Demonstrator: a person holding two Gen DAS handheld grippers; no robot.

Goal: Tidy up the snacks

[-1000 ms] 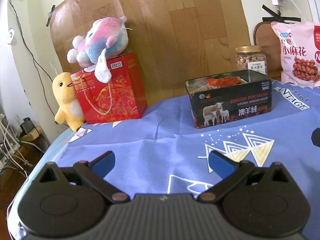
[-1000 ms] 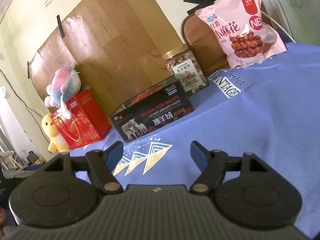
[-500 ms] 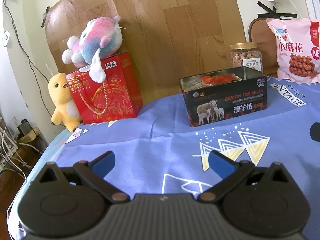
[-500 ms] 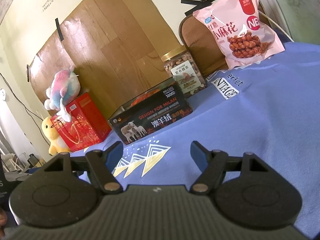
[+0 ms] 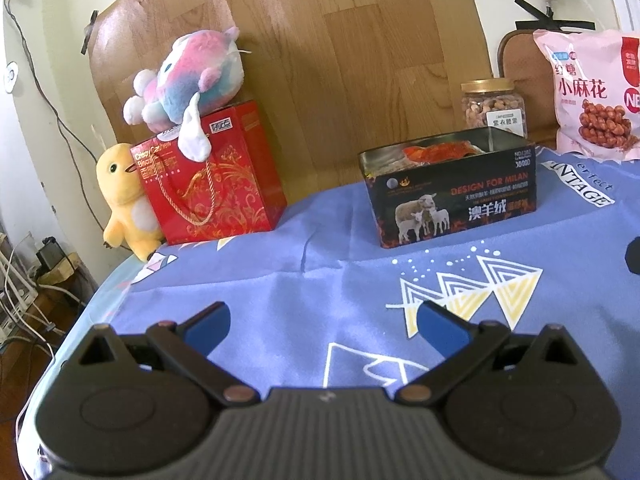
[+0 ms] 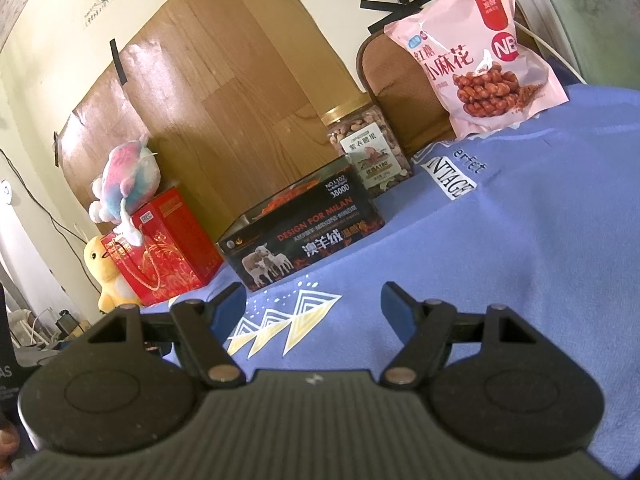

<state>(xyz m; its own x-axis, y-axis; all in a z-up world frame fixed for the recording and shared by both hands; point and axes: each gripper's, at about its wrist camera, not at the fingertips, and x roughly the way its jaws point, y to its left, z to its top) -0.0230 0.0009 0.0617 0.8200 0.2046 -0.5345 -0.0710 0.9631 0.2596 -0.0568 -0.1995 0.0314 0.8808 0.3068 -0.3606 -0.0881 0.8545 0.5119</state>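
Tin (image 5: 452, 196) slightly nearer, reading "DESIGN FOR MILAN"

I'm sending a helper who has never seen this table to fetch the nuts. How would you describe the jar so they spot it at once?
Find the blue tablecloth and the black open tin with sheep printed on its side. Just behind the tin's right end, against the wooden board, stands the nut jar. It is the only clear container here, with a gold lid, visible nuts and a pale label, left of the pink snack bag.

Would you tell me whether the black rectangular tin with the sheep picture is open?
Open: the black rectangular tin has no lid, and an orange packet shows inside.
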